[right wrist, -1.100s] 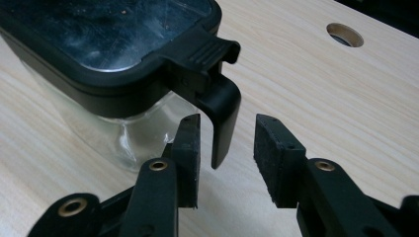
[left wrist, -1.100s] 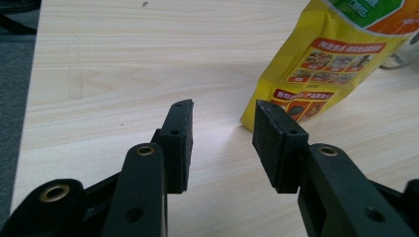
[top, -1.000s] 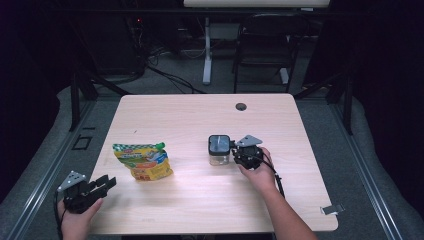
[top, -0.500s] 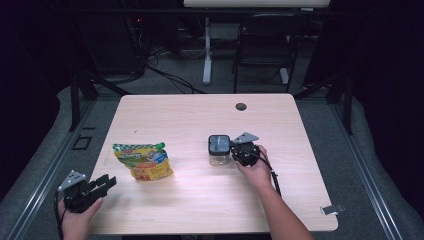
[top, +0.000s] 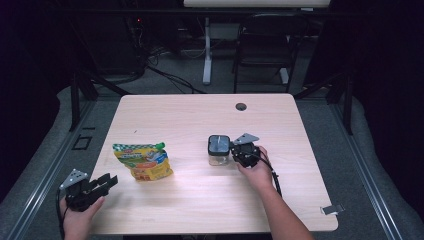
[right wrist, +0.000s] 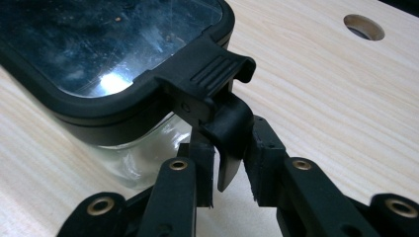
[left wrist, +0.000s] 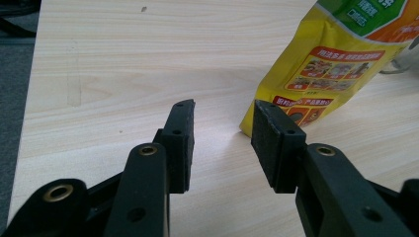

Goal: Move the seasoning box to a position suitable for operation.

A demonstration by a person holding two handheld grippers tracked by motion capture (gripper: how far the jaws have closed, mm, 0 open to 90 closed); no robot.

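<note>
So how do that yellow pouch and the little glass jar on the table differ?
The yellow pouch is a soft, brightly printed bag lying flat; the glass jar is clear and rigid, standing upright under a dark lid.

The pouch lies apart from the open left gripper, untouched; the jar has the right gripper around its lid clasp, jaws having just been closing on it.

Both rest on the wooden table.
</note>
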